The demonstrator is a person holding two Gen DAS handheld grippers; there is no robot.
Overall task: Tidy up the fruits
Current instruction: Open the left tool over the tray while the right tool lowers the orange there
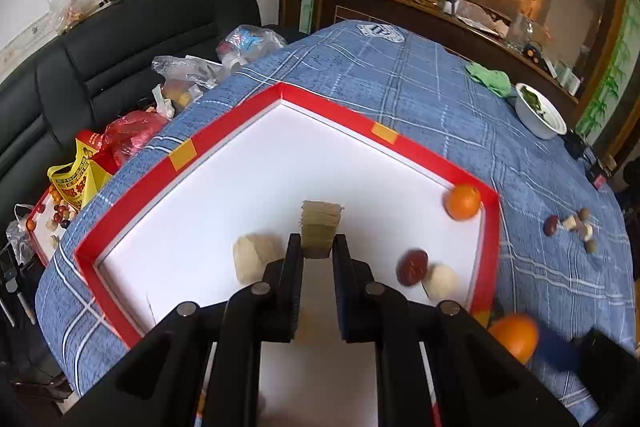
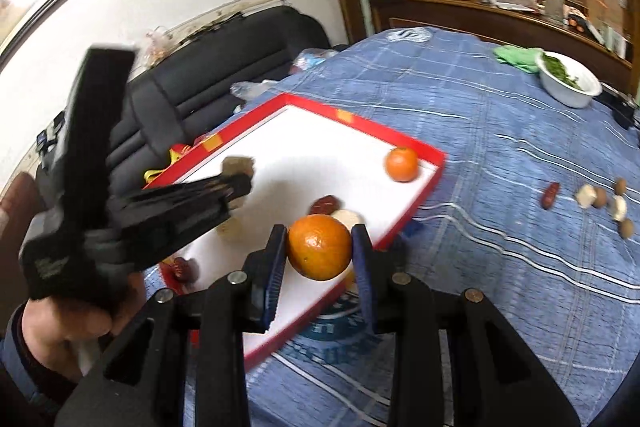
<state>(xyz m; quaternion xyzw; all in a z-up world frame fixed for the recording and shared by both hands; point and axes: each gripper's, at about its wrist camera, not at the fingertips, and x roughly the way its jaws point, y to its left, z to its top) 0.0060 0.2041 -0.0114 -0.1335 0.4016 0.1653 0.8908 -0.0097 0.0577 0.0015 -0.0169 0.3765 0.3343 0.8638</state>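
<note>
A red-rimmed tray (image 1: 224, 135) with a white floor lies on the blue checked cloth. My left gripper (image 1: 318, 246) hangs over it, shut on a tan fibrous block (image 1: 322, 217). In the tray lie an orange (image 1: 462, 201) in the right corner, a dark red date (image 1: 412, 267), a white round piece (image 1: 442, 281) and a beige lump (image 1: 256, 259). My right gripper (image 2: 320, 233) is shut on a second orange (image 2: 320, 247) above the tray's near edge (image 2: 404, 223). The right wrist view shows the left gripper (image 2: 236, 183) with the block (image 2: 238, 165), and the tray's orange (image 2: 402, 163).
Loose on the cloth to the right lie a red date (image 2: 550, 195) and several nuts and pale pieces (image 2: 600, 199). A white bowl of greens (image 2: 568, 83) and a green rag (image 2: 516, 57) sit far right. A black sofa (image 1: 120, 39) with plastic bags borders the table's left.
</note>
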